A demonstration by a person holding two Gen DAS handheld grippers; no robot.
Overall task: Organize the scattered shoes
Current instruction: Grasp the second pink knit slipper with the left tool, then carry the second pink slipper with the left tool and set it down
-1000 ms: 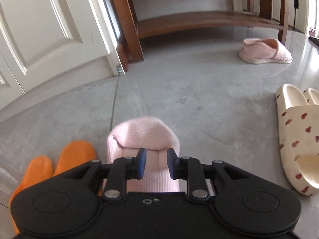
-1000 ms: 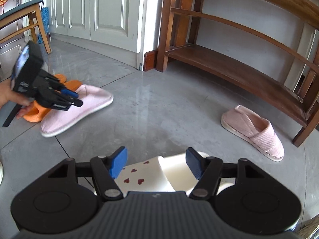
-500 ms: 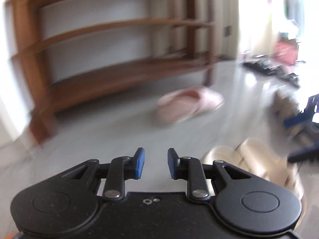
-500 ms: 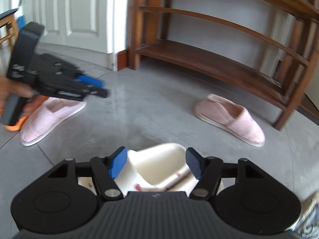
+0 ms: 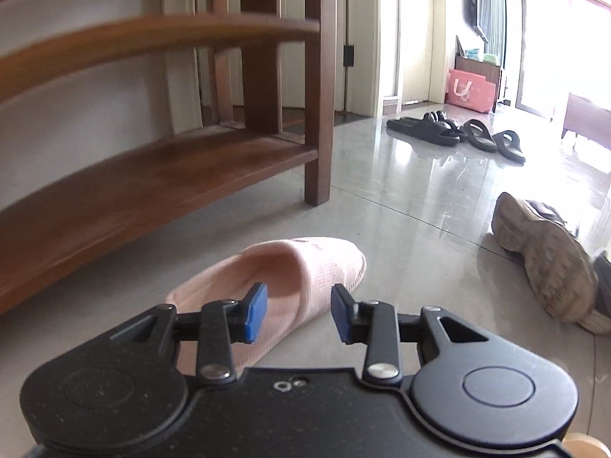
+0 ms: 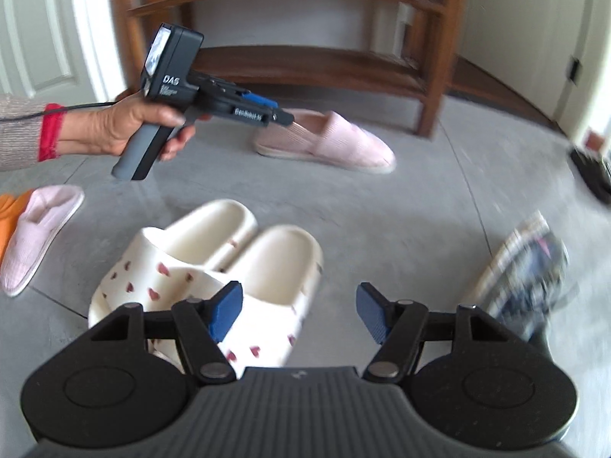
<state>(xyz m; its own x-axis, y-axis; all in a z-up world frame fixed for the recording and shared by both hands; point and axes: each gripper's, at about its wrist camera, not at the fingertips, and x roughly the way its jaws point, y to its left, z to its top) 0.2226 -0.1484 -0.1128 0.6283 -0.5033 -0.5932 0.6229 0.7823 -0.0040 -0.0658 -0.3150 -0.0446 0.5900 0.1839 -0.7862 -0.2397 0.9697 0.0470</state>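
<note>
A pink slipper [image 5: 305,267] lies on the grey floor in front of the wooden shoe rack [image 5: 152,191]. My left gripper [image 5: 298,309] hovers at its heel with the jaws opening; the pads do not press on it. In the right wrist view a hand holds that left gripper [image 6: 284,117] at the heel of the same pink slipper [image 6: 343,145]. My right gripper [image 6: 299,311] stands open just above a cream pair of slides with red hearts [image 6: 214,263], holding nothing. The other pink slipper [image 6: 38,229] lies at the far left beside an orange pair [image 6: 9,221].
A worn sneaker [image 5: 546,255] lies on its side at the right, blurred in the right wrist view as a striped sneaker [image 6: 527,267]. Black sandals [image 5: 424,129] sit further back near a doorway. The rack's leg [image 5: 317,175] stands just behind the slipper.
My left gripper left the first pink slipper beside the orange pair and swung right to the second one by the rack, its jaws wider. My right gripper turned right over the cream slides, still open.
</note>
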